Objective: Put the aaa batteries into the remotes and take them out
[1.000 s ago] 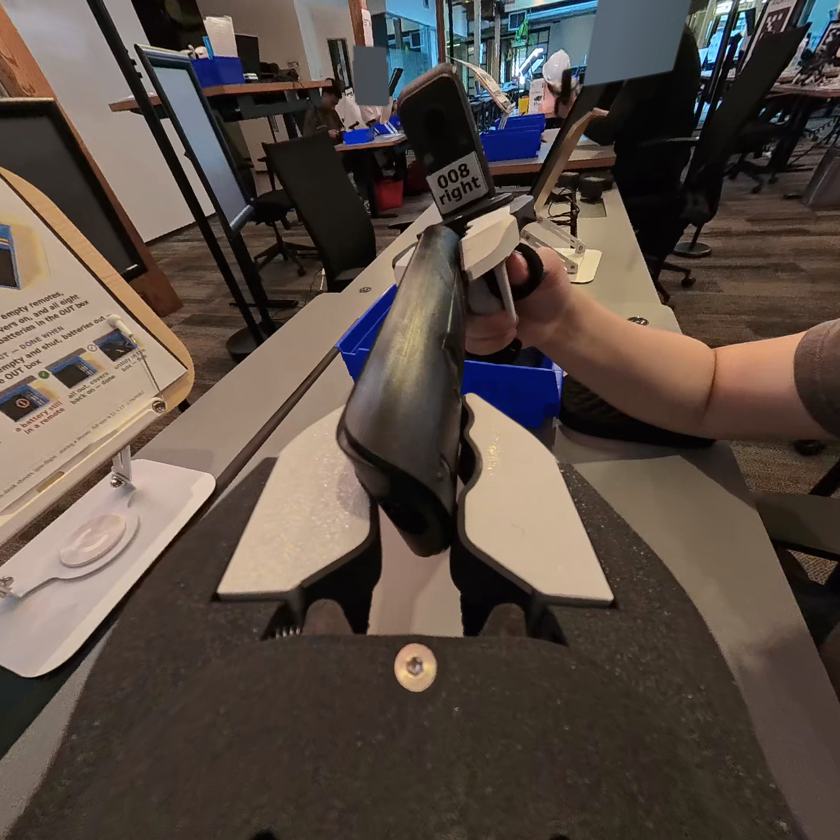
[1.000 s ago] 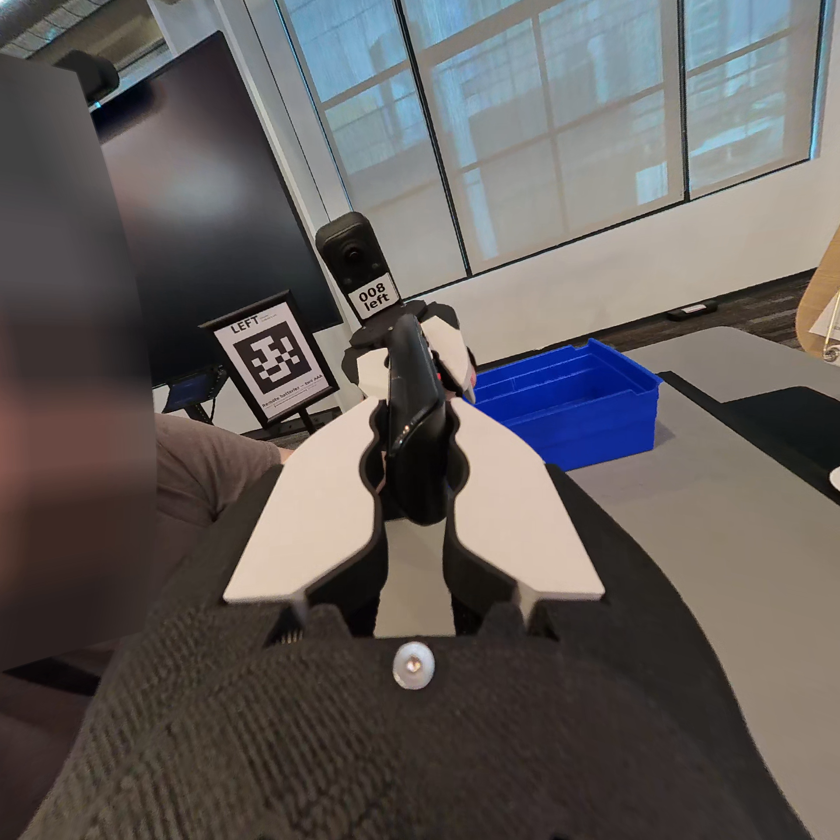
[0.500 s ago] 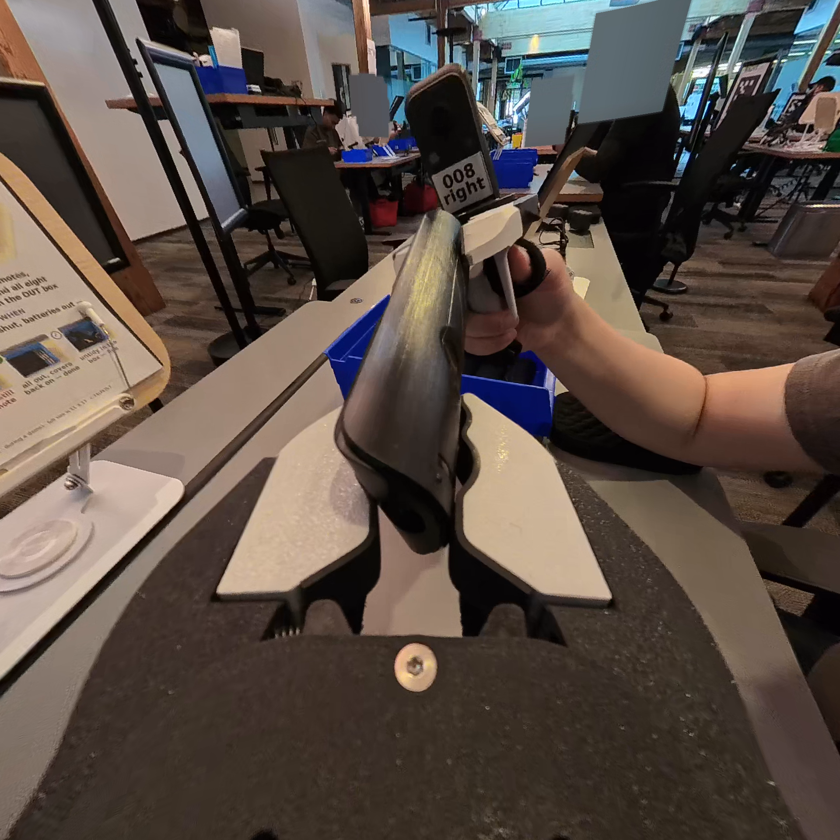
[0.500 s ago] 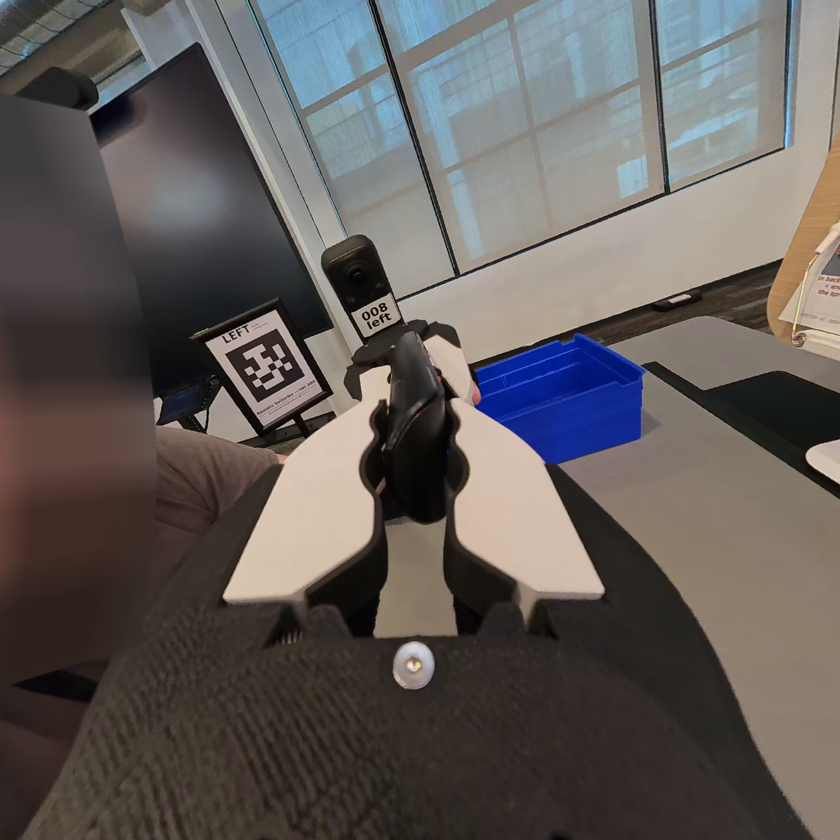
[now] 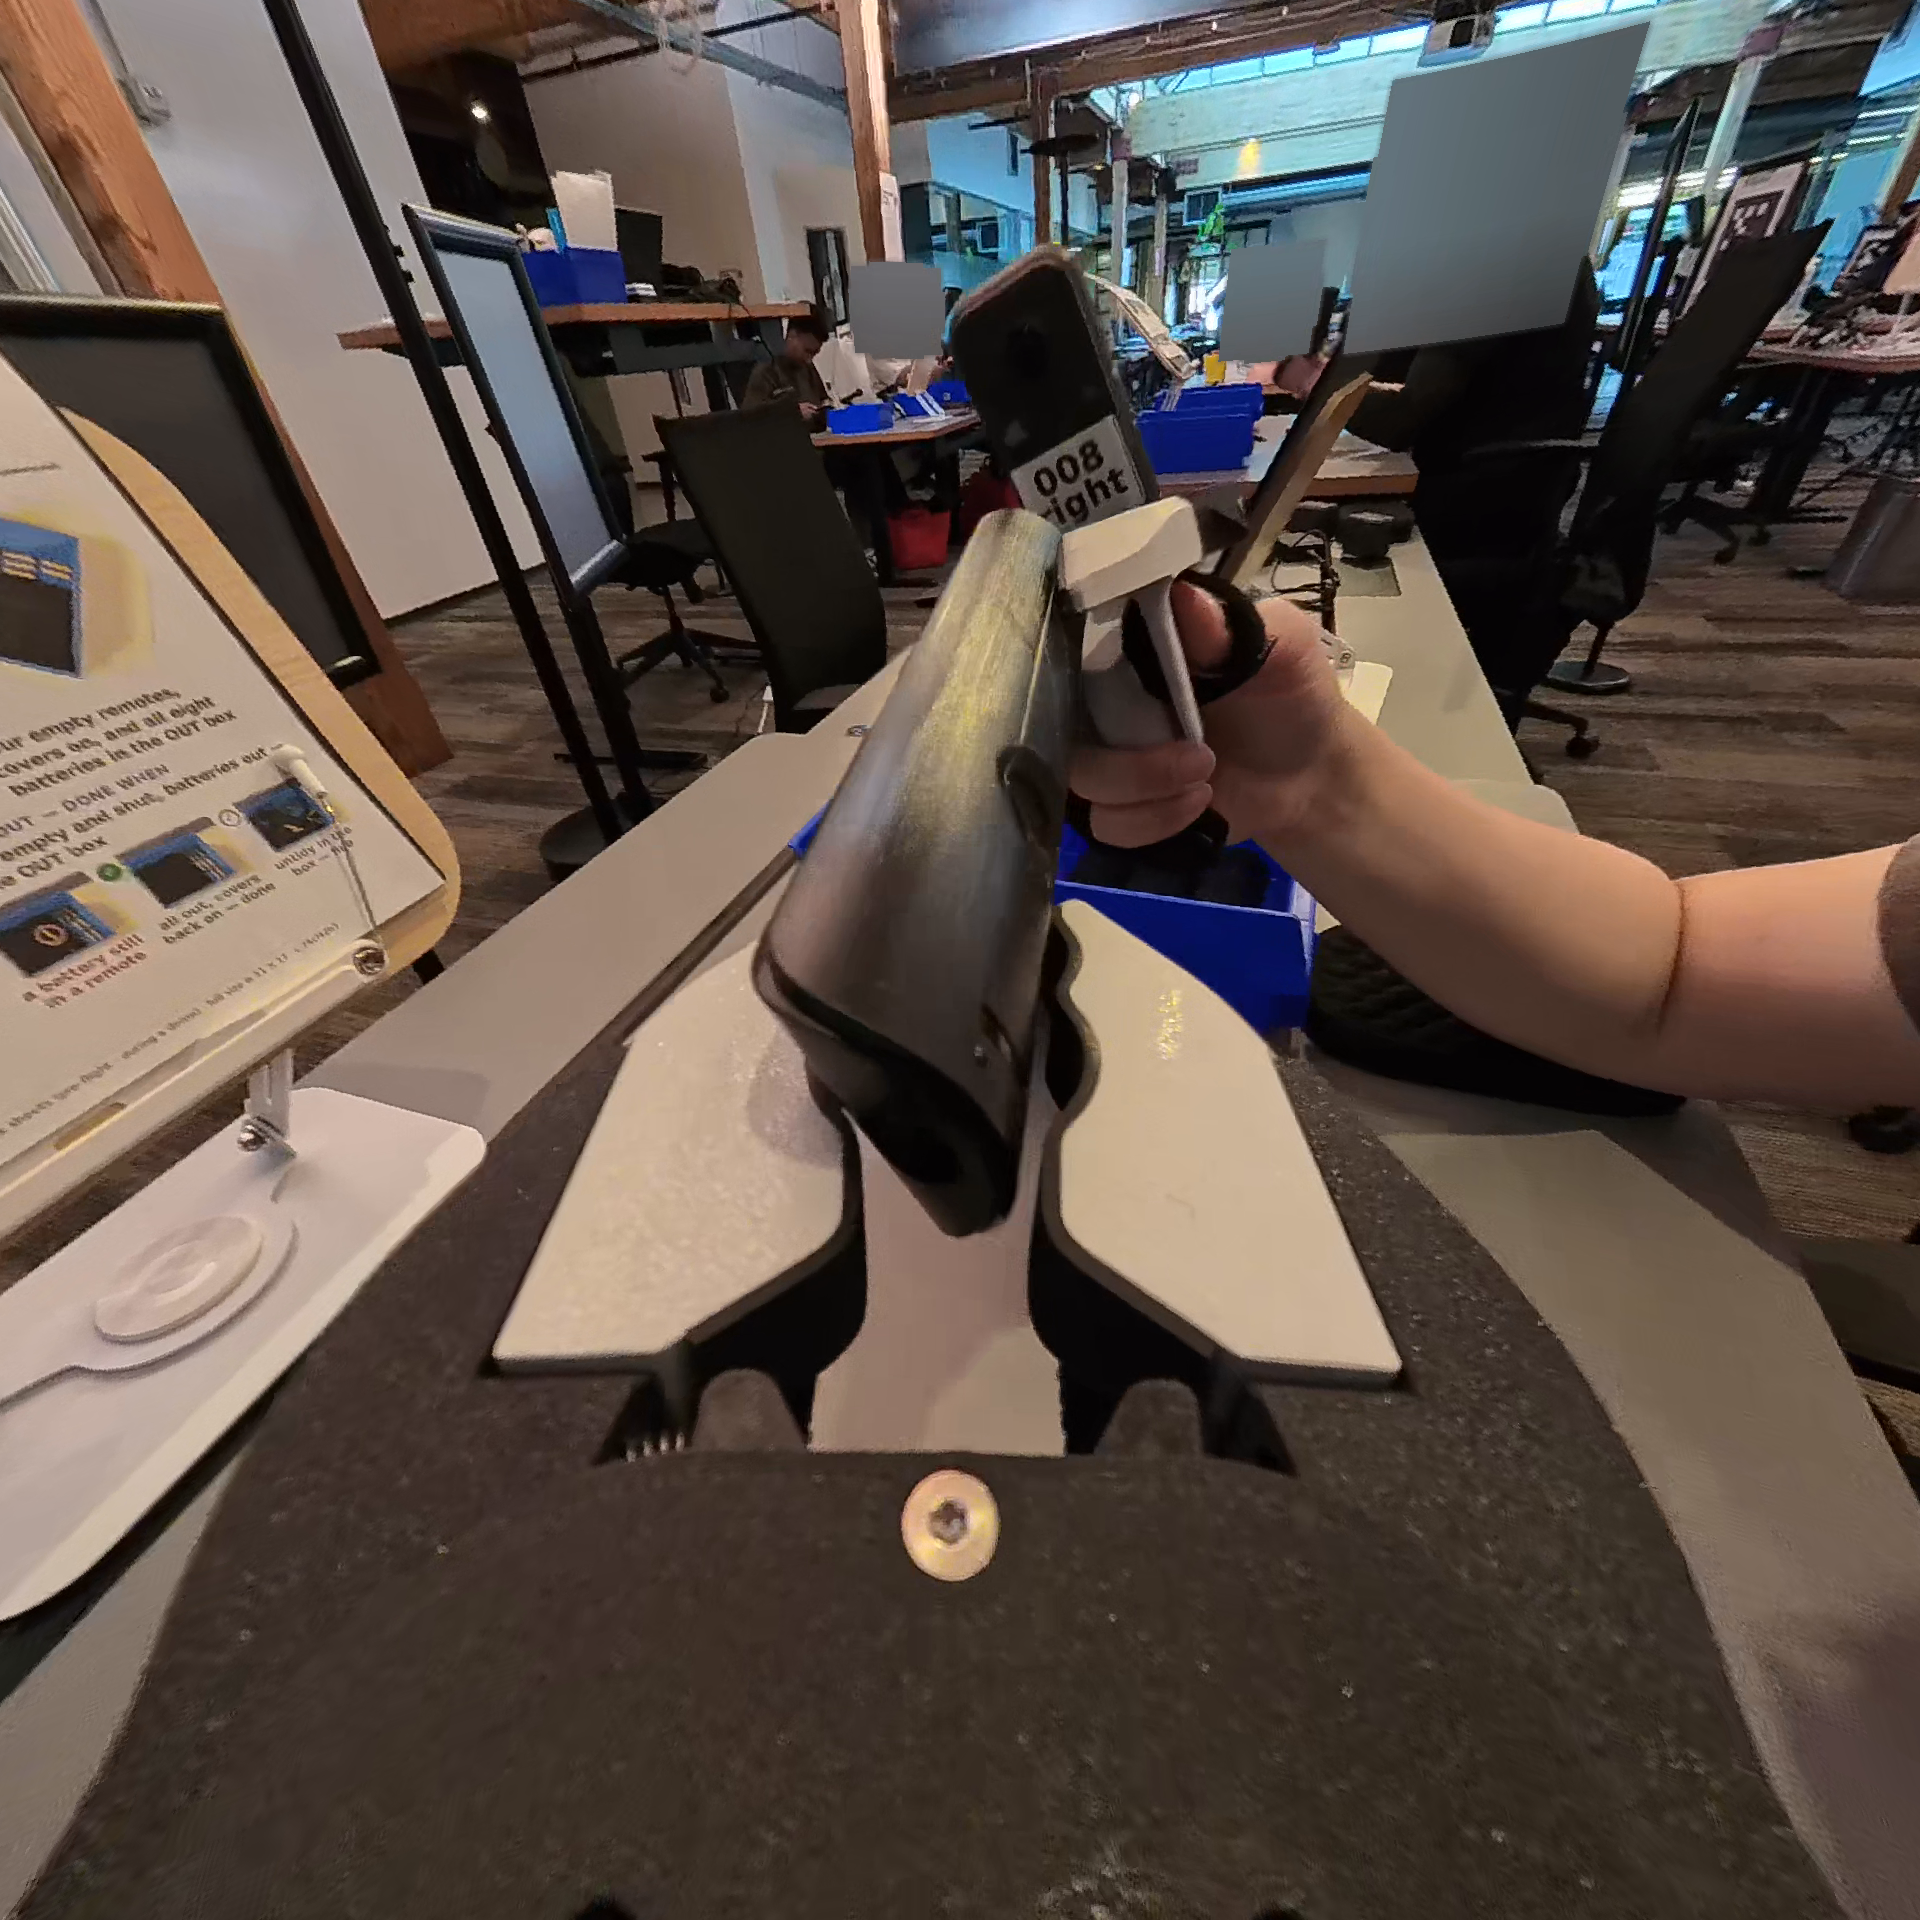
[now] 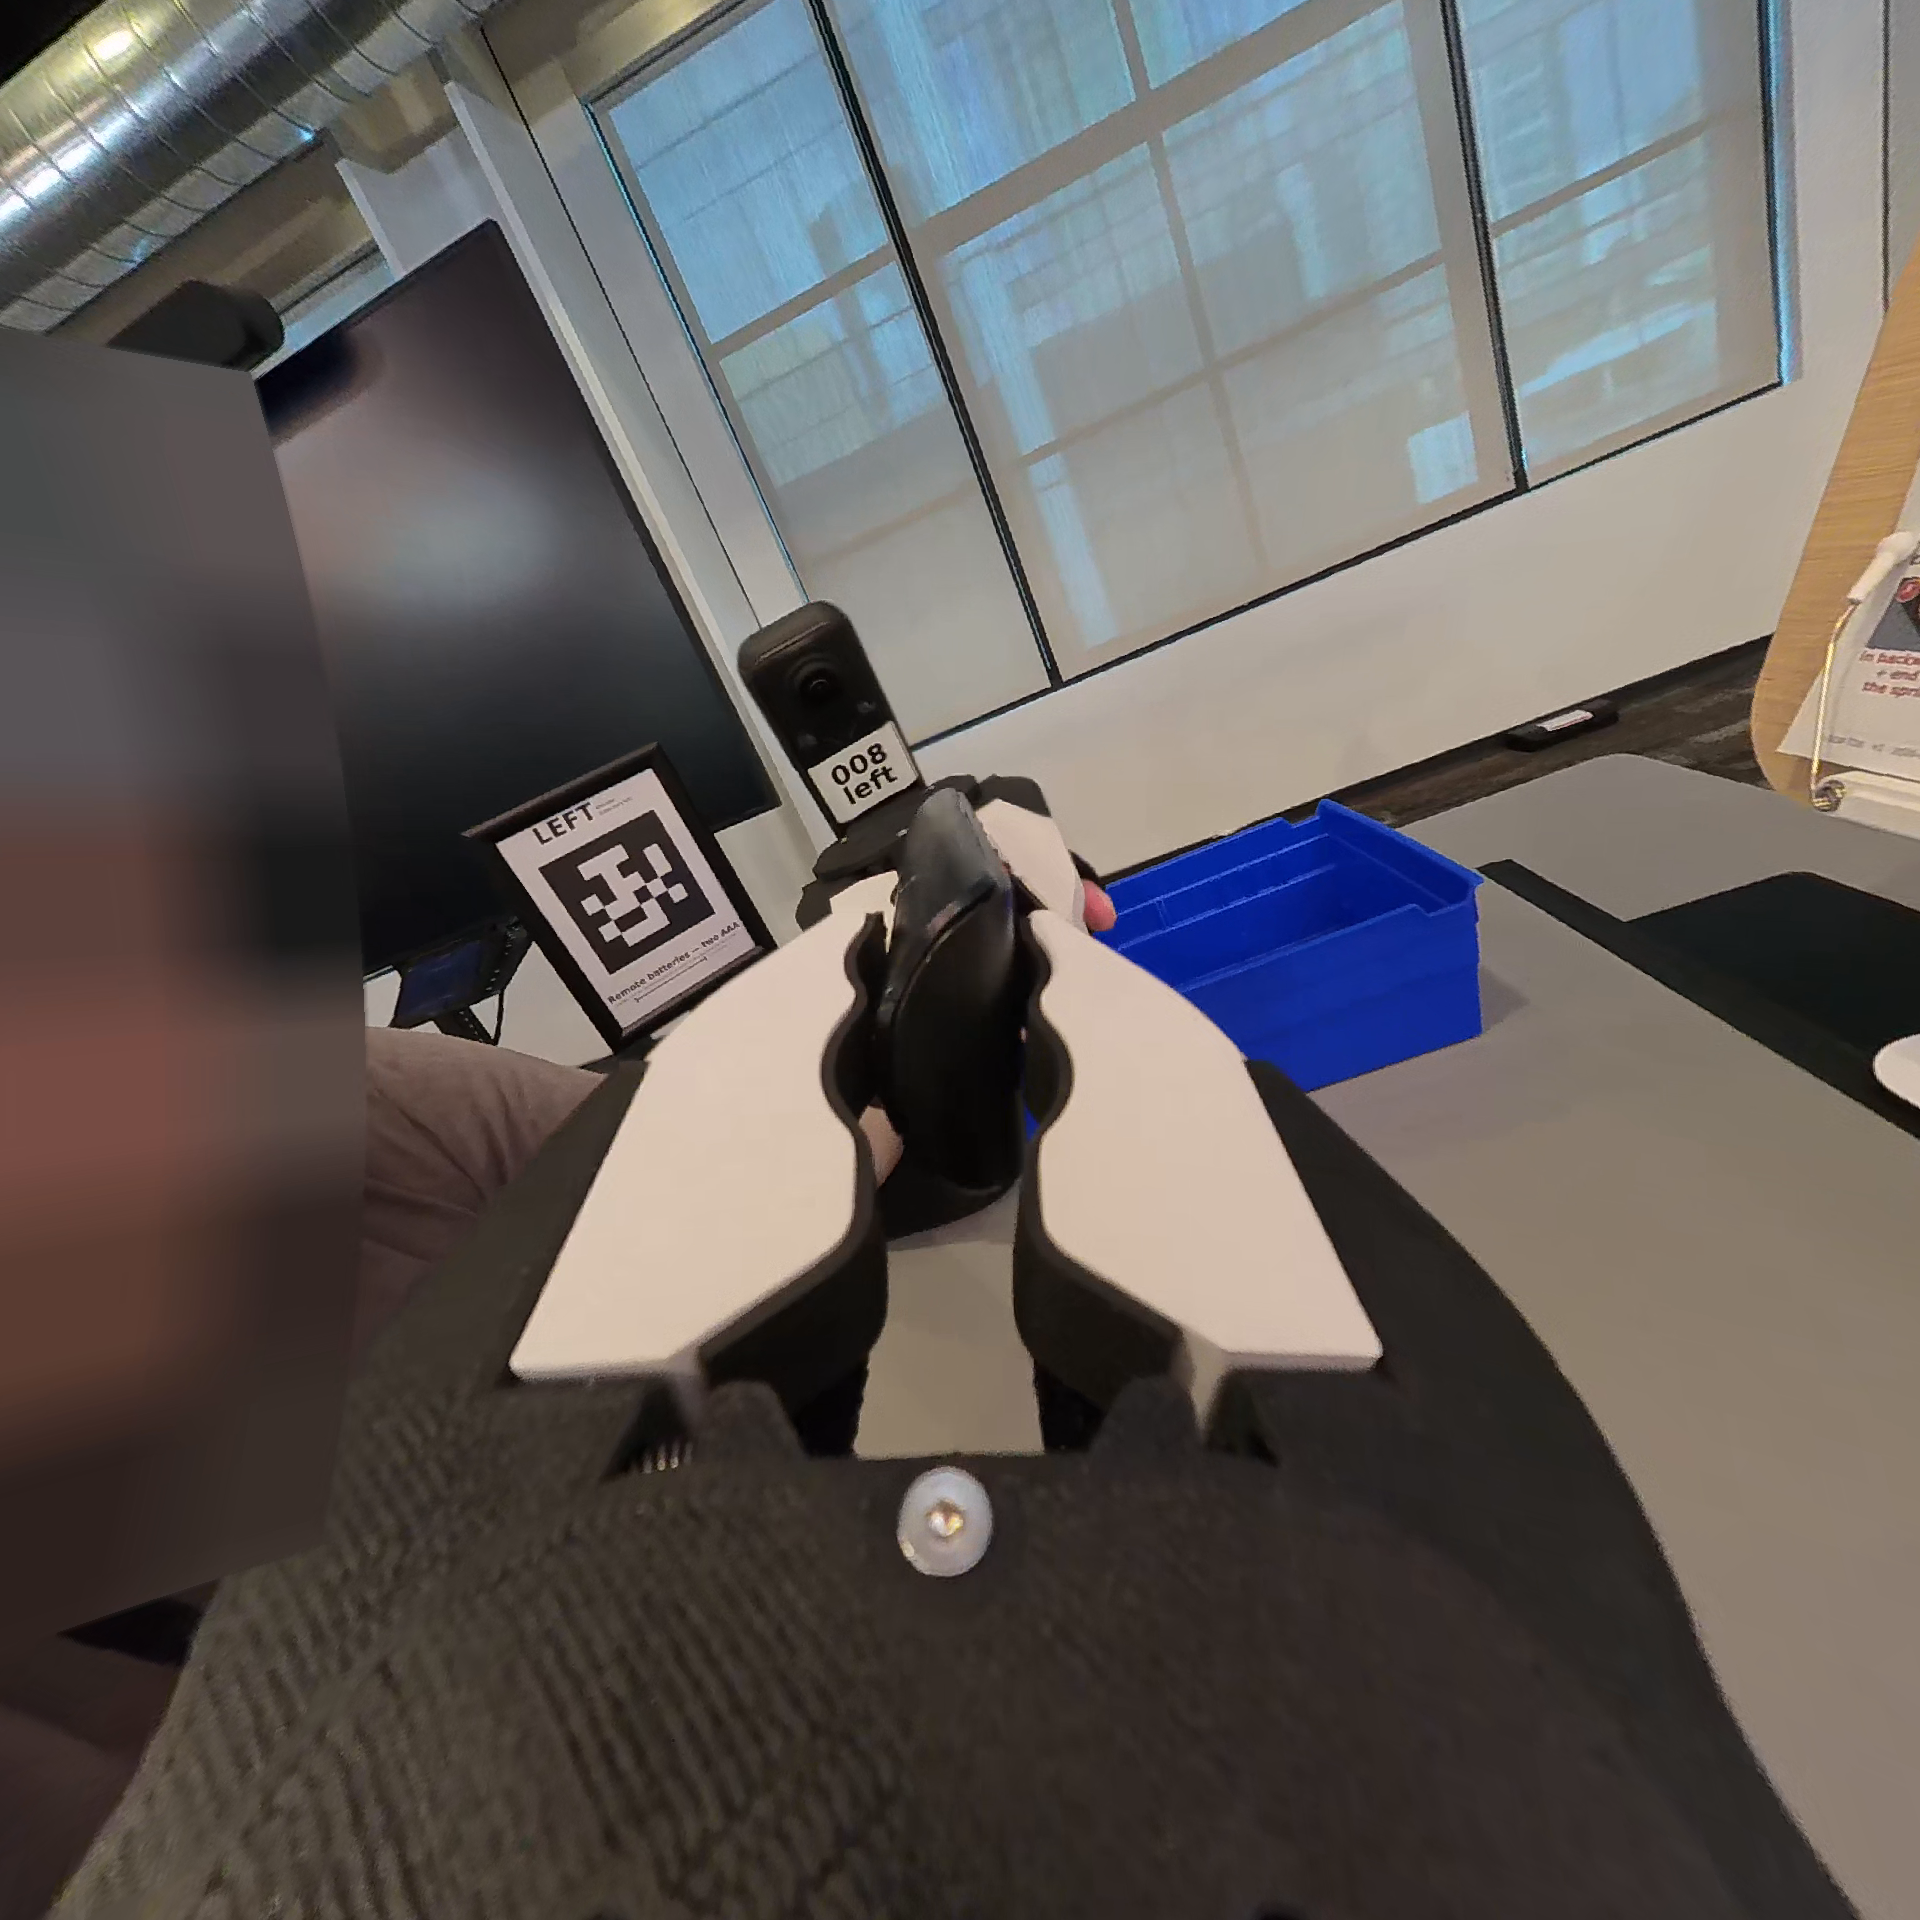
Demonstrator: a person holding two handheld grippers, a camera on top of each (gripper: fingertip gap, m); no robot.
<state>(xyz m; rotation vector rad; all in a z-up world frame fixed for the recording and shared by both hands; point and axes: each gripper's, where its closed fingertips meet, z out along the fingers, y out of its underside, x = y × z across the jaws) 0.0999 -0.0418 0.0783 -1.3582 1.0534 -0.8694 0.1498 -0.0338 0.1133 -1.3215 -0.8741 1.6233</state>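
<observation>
One black remote [image 5: 925, 831] hangs in the air between both grippers, above the grey table [image 5: 1662, 1299]. My left gripper [image 5: 935, 966] is shut on its near end. The remote slants up and away to the far gripper's white body, held by a person's hand [image 5: 1247, 727]. Its smooth back and a side seam face the left camera. In the right wrist view my right gripper [image 6: 951, 935] is shut on the other end of the remote [image 6: 951, 1029], with the left gripper's camera behind it. No batteries show.
A blue bin [image 5: 1184, 935] holding dark items stands behind the remote. Another blue bin [image 6: 1299, 935] sits open on the table's other side. An instruction board [image 5: 156, 831] on a white base [image 5: 208, 1299] stands at the left. A framed marker sign [image 6: 634, 914] stands beyond the table.
The remote has twisted between the two grippers, so its side seam now faces the left camera. Both grippers stayed shut on it. The right view has tilted upward.
</observation>
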